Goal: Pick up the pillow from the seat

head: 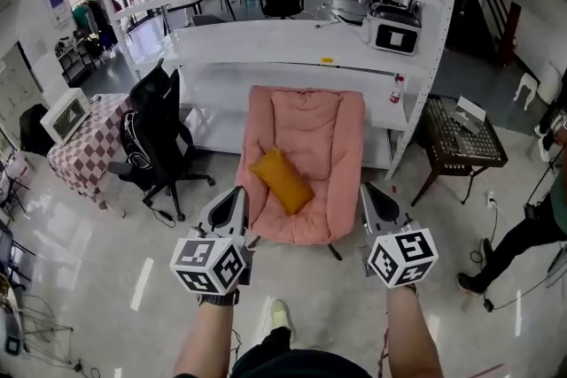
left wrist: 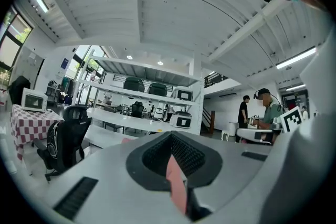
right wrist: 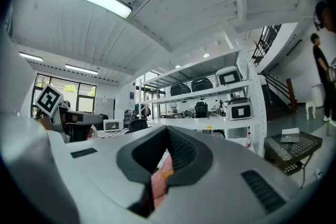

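Note:
An orange pillow lies tilted on the seat of a pink padded chair in the head view. My left gripper hangs just left of the chair's front corner, jaws shut and empty. My right gripper hangs by the chair's right front corner, also shut with nothing held. Both are short of the pillow. In the left gripper view a strip of pink chair shows through the slit of the shut jaws. In the right gripper view the pink chair and a bit of the orange pillow show there.
White shelving with appliances stands behind the chair. A black office chair and a checkered table are at left. A dark wicker side table is at right. A person's leg is at far right; people stand beyond.

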A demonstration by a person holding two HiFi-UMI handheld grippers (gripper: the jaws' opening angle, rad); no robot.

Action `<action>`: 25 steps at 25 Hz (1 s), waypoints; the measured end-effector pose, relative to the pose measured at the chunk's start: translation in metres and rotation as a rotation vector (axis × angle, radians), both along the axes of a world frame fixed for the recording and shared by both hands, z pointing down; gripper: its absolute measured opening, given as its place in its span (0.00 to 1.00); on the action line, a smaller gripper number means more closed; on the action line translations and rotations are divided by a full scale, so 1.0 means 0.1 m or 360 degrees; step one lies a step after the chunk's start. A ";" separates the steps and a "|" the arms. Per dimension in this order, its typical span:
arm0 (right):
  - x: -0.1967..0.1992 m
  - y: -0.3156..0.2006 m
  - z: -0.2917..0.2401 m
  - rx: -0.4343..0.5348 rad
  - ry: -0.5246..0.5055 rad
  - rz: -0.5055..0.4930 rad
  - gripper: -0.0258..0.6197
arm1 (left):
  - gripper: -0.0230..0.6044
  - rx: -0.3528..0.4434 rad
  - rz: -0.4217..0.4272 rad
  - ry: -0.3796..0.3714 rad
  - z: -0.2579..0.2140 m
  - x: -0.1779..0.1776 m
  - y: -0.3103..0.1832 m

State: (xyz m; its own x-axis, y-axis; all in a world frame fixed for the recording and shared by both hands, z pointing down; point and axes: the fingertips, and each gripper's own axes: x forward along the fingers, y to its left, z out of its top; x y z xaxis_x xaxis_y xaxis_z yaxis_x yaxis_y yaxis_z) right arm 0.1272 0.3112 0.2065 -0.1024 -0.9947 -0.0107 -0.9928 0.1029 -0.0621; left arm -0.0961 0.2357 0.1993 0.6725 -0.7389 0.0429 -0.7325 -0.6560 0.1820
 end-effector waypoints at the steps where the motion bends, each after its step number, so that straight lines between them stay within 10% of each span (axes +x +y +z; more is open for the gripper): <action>1: -0.01 -0.11 0.02 -0.0007 0.0001 -0.0002 0.04 | 0.04 -0.0008 -0.0002 0.0003 0.03 0.00 -0.11; 25: -0.52 -2.48 0.46 -0.0139 0.0040 -0.0050 0.04 | 0.04 -0.0140 0.0003 -0.0046 0.67 -0.22 -2.42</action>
